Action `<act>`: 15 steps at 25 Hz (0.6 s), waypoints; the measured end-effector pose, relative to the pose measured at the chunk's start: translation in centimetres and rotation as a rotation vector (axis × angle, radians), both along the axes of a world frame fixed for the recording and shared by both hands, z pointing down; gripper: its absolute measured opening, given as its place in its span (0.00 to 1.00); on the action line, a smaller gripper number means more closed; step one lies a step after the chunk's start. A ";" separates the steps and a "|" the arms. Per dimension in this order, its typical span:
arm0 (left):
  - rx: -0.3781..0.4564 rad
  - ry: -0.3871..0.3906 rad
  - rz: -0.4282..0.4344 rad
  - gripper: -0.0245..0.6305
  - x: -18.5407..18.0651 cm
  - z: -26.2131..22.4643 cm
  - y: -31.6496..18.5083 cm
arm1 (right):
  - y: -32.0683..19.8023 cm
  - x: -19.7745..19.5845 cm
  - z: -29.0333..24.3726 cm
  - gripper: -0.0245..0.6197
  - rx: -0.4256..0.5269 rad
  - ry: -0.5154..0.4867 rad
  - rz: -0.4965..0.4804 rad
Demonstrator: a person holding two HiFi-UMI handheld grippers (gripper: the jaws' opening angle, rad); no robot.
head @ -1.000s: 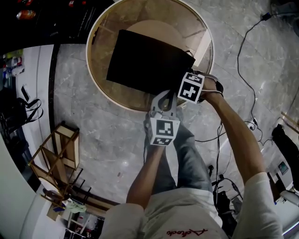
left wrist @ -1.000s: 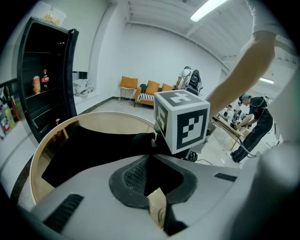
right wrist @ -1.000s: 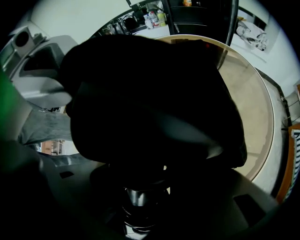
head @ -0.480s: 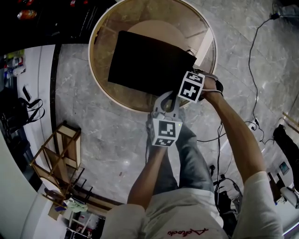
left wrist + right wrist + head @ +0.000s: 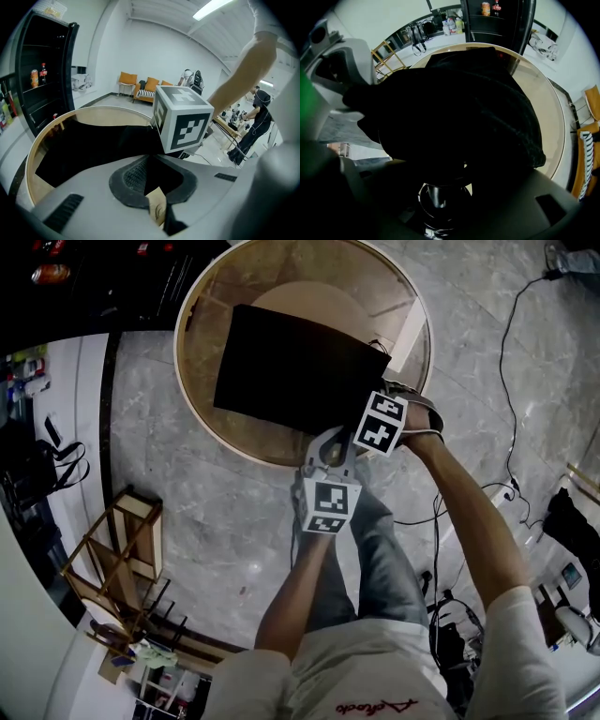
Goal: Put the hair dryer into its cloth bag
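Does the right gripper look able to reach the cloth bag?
Probably yes: the right gripper, jaws opening with what looks like the hair dryer between them, hangs at the cloth bag's near edge, which the left gripper pinches; nothing else blocks it.

Red script on shirt (image 5: 375, 706): illegible. Left cube (image 5: 328, 505): black-white square code marker on visible faces. Right cube (image 5: 381, 423): same kind of marker. Tan tag (image 5: 157, 206): faint round emblem, unreadable. Shelf bottles (image 5: 43, 73): labels too small to read.

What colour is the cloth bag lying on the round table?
The cloth bag is plain black, shown best in the head view.
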State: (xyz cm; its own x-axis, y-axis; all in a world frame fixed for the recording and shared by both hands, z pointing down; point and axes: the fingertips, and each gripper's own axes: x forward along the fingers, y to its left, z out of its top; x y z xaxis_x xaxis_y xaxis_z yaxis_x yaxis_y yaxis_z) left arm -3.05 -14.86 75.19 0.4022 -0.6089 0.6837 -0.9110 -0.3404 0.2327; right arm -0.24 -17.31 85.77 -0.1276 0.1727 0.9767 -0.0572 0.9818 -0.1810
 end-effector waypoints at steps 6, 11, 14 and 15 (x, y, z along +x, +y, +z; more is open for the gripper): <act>-0.027 -0.003 0.021 0.10 0.4 0.9 0.2 | 0.8 0.1 -0.3 0.51 -0.013 -0.060 0.006; -0.027 -0.012 0.028 0.10 0.5 0.9 0.1 | 0.9 1.6 -0.8 0.53 -0.019 -0.105 0.071; -0.030 -0.017 0.030 0.10 0.5 1.0 0.1 | 0.7 2.4 -1.2 0.53 -0.021 -0.129 0.134; -0.031 -0.017 0.030 0.10 0.6 1.0 0.0 | 0.7 2.7 -1.4 0.53 -0.019 -0.134 0.141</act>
State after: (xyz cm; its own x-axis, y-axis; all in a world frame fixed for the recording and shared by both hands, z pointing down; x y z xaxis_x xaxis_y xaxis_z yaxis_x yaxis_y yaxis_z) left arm -2.47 -14.81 76.20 0.4077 -0.5756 0.7089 -0.9046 -0.3605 0.2276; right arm 2.47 -16.62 84.40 -0.2802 0.1620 0.9462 -0.1683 0.9621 -0.2146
